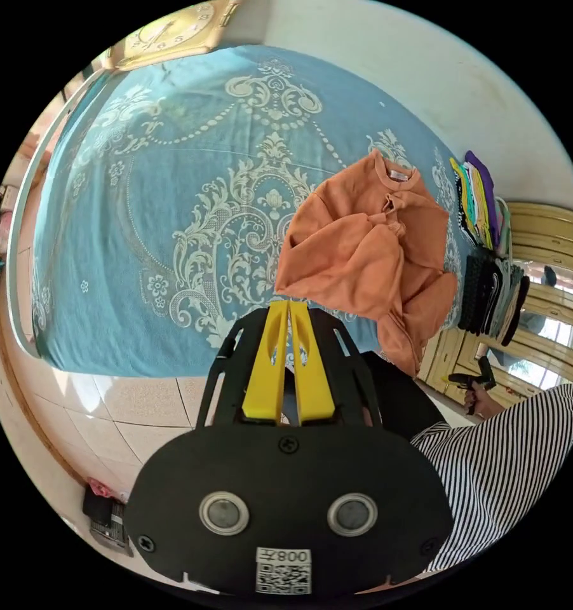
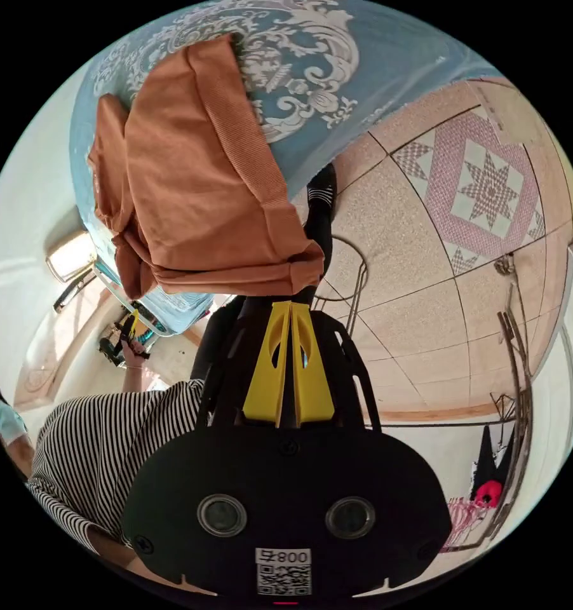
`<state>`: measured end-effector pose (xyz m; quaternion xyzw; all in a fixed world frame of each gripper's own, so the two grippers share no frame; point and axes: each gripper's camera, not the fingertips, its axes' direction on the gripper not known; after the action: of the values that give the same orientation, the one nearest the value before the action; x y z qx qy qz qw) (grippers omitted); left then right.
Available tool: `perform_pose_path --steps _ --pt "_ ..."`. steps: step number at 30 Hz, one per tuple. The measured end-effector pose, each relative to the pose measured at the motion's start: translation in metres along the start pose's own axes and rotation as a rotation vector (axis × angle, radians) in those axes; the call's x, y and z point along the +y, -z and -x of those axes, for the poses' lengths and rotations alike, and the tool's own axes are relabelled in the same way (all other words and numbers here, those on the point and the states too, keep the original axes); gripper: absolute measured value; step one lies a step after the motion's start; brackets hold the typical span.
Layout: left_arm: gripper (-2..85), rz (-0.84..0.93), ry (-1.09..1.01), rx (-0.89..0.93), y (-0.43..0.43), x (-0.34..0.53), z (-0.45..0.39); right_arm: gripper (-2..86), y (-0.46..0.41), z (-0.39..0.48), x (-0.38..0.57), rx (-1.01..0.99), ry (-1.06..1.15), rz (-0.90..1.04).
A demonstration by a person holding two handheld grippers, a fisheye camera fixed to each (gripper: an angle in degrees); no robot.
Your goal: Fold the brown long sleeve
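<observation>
Your left gripper, its flat yellow plastic jaws pressed together, met the near corner of the brown long-sleeve top right at its tips; the cloth appeared pinched there, though the bite itself was hidden behind the hem. Your right gripper stood the same way, yellow jaws together, their tips against the ribbed hem band of that soft orange-brown knit, and I judged it clamped on the opposite bottom corner.

You had the garment lying partly on the bed and partly lifted off its near edge. Its long axis ran away from both sets of jaws, from the hem at your tips to the round ribbed collar at the far end. In the left gripper view the sleeves were bunched across the chest, cuffs gathered near the middle, and one loose fold hung down on the right. Each hand was equally close to its own corner, so neither led.

You would likely carry the hem away from you toward the collar to halve the body; that bunched sleeve mass could slide as you did.

Beneath it lay the blue bedspread with cream scroll patterns, matte and woven. Beyond the bed edge was the speckled beige tile floor, and your black-and-white striped shirt showed beside the gripper.
</observation>
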<state>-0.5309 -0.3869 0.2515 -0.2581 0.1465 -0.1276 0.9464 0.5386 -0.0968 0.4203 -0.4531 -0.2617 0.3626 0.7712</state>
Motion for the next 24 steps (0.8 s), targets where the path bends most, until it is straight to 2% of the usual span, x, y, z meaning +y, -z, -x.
perform_pose_path --steps 6,11,13,15,17,20,24 --pt "9.5 -0.028 -0.231 0.087 -0.008 -0.037 -0.052 4.7 0.037 0.168 -0.045 0.253 0.462 -0.221" --pt "11.9 0.023 -0.393 0.031 -0.042 -0.04 -0.105 8.7 -0.027 0.36 -0.066 0.49 1.018 -0.26" --pt "11.8 0.058 -0.409 -0.012 -0.056 -0.036 -0.112 9.2 -0.06 0.397 -0.066 0.555 1.119 -0.24" --pt "9.4 0.105 -0.422 -0.144 -0.071 -0.029 -0.114 9.3 -0.091 0.421 -0.066 0.646 1.176 -0.216" --pt "6.1 0.112 -0.439 -0.201 -0.07 -0.022 -0.111 9.2 -0.123 0.435 -0.069 0.772 1.187 -0.213" --pt "2.9 0.045 -0.397 -0.178 -0.042 -0.01 -0.092 7.5 -0.132 0.438 -0.064 0.873 1.191 -0.216" --pt "2.3 -0.132 -0.173 -0.139 0.034 0.024 -0.028 3.3 -0.072 0.431 -0.041 0.78 1.15 -0.302"
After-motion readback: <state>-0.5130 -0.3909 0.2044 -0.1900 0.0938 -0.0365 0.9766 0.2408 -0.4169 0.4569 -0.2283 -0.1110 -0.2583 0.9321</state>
